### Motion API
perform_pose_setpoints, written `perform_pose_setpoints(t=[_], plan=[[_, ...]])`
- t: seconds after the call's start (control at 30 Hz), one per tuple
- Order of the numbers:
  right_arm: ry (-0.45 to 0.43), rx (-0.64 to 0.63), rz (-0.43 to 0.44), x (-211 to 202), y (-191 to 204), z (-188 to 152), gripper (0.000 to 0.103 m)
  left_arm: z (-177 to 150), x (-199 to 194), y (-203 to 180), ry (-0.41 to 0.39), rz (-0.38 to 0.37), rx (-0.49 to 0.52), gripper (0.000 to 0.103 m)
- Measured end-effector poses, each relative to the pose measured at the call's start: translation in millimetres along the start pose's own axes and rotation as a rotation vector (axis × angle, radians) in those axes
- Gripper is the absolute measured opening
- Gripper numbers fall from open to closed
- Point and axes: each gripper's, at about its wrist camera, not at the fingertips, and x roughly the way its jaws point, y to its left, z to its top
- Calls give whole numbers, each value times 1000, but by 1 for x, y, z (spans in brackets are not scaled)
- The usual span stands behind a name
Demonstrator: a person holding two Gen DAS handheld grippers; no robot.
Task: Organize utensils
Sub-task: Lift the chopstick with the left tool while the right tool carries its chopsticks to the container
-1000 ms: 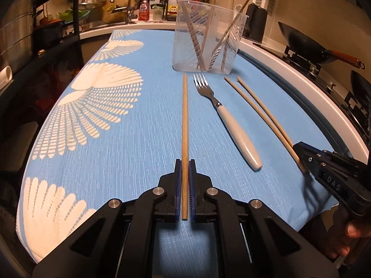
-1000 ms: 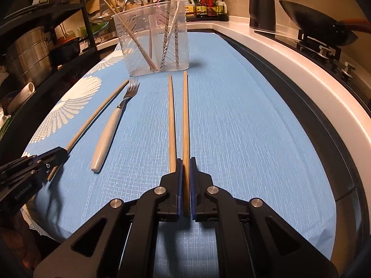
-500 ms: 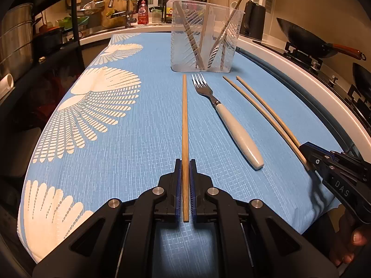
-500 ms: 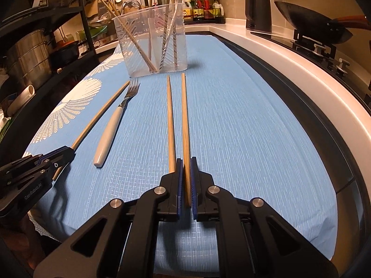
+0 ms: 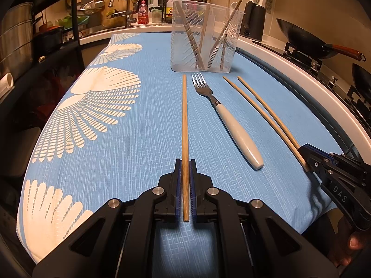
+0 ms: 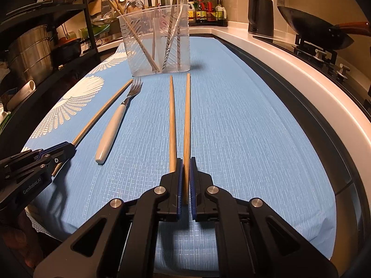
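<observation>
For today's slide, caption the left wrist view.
Left claw clamps one chopstick beside a white-handled fork.

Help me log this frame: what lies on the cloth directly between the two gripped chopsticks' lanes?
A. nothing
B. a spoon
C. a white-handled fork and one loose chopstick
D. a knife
C: in the right wrist view the fork and a loose chopstick lie between them.

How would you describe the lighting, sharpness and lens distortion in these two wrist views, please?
Left wrist view: warm dim light, sharp; fisheye bends the counter edge and the two right-hand chopsticks. Right wrist view: same warm cast, sharp, dark corners; the left tool throws a soft shadow on the blue cloth.
</observation>
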Motion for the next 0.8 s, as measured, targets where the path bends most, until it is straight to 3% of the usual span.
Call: perform_pose_setpoints(t=[0.4,0.8], plan=[[-20,18,20,-9,-7,10,5,2,-6,0,-25,8,0,6],[-223,-52,-22,-81,-1,49,5,21,-75,-2,-347,24,33,6]])
